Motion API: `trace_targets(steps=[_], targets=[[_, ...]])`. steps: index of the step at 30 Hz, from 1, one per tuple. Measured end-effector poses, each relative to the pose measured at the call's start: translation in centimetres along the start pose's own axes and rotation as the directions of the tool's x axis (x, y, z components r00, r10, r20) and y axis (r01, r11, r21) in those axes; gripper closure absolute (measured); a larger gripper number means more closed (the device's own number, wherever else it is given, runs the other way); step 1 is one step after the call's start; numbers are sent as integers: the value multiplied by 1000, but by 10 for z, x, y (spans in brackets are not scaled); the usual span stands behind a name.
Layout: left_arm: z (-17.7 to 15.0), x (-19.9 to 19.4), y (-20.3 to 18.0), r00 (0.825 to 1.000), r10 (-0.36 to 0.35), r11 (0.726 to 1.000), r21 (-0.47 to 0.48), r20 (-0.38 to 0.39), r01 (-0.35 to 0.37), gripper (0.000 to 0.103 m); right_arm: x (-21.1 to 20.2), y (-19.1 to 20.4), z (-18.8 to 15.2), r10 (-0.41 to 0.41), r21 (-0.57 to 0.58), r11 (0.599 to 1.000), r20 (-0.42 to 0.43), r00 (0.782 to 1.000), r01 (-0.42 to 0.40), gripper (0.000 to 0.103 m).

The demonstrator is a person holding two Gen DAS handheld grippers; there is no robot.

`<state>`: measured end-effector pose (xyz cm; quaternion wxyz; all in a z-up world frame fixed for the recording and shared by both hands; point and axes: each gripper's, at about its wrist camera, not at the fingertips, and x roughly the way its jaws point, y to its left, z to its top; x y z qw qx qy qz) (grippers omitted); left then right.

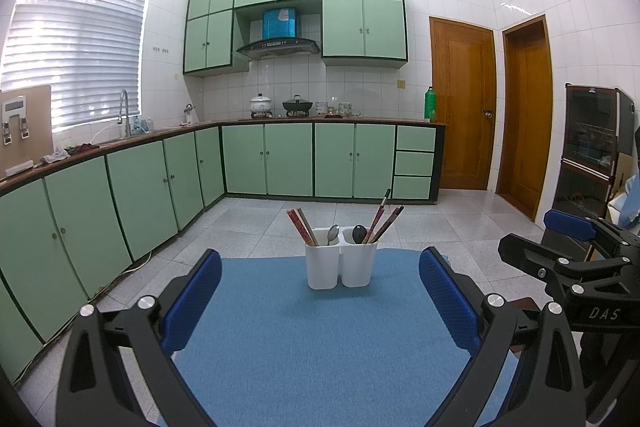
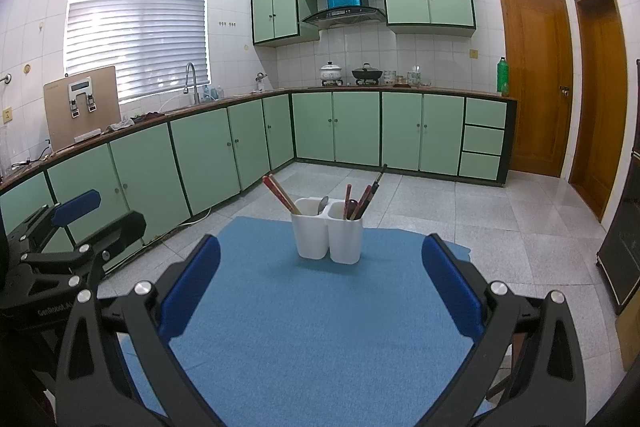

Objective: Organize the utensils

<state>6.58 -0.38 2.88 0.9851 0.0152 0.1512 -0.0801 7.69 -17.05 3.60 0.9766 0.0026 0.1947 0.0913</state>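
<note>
A white two-compartment utensil holder (image 1: 341, 265) (image 2: 327, 235) stands near the far edge of a blue mat (image 1: 320, 331) (image 2: 320, 315). Its left compartment holds red-brown chopsticks (image 1: 301, 227) (image 2: 280, 194) and a silver spoon (image 1: 333, 234) (image 2: 323, 205). Its right compartment holds a dark spoon (image 1: 359, 234) and more chopsticks (image 1: 383, 221) (image 2: 366, 195). My left gripper (image 1: 320, 299) is open and empty, well short of the holder. My right gripper (image 2: 320, 291) is open and empty too. Each gripper shows at the other view's edge: the right one (image 1: 568, 247) and the left one (image 2: 76, 223).
Green cabinets under a brown counter (image 1: 160, 135) run along the left and back walls. A stove with pots (image 1: 280, 105) is at the back. Two wooden doors (image 1: 464, 107) are at the right, with a dark glass-front cabinet (image 1: 592, 155) near them. The floor is grey tile.
</note>
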Motion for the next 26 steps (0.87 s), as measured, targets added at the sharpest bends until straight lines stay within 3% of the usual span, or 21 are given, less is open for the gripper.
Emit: trace_targets(steps=[26], targets=[[-2,6,0,1000,7,1000,-1,-7,-7,6,8,-4,-5,-3,4,1000,-9,1000,3,5]])
